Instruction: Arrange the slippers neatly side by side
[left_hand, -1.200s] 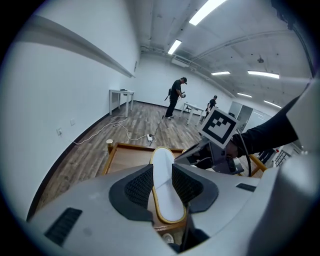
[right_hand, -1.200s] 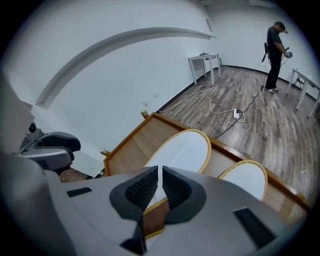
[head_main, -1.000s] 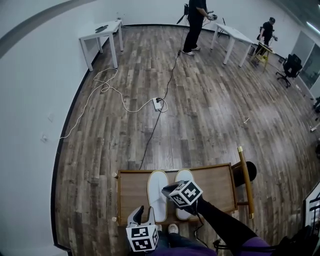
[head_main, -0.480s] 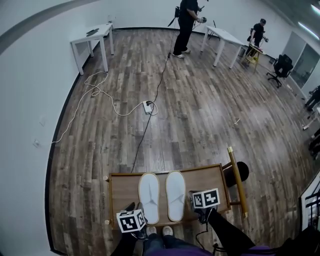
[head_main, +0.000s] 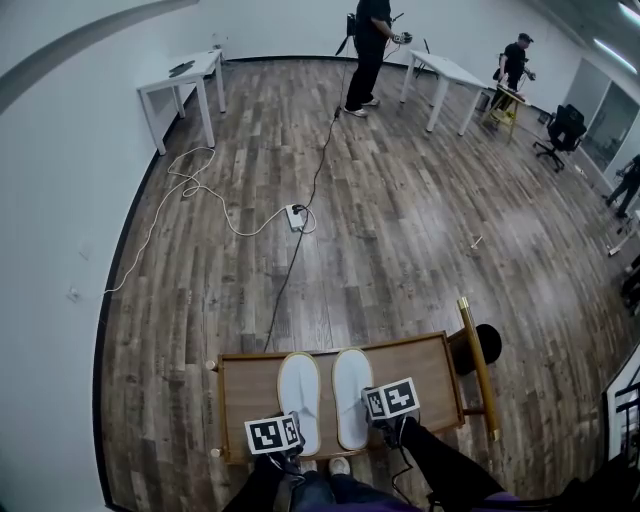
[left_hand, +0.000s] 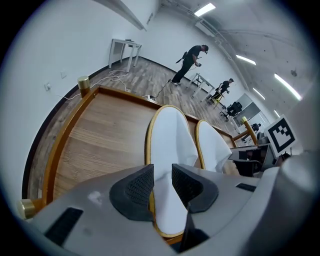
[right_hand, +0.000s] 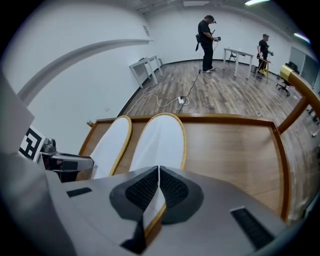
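1. Wooden tray (head_main: 435, 372): rectangular, plank-grain bed, raised rim, brass-coloured corner knobs.
2. Left slipper (left_hand: 167, 135) and right slipper (right_hand: 160, 140): white cloth, long ovals with a yellow edge binding. Both lie flat on the tray, parallel and just beside each other.
3. Left gripper (left_hand: 162, 170): grey shell, black cross-hatched pads (left_hand: 139, 187). Jaws stand narrowly apart over the left slipper's near end.
4. Right gripper (right_hand: 159, 172): jaws pinched onto the thin near edge of the right slipper.

L slipper (head_main: 299, 392) & R slipper (head_main: 350, 385), white w/ yellow-tan edging, side by side, just apart, toes to 12 o'clock, on wooden tray (head_main: 250, 385), 6 o'clock in head view
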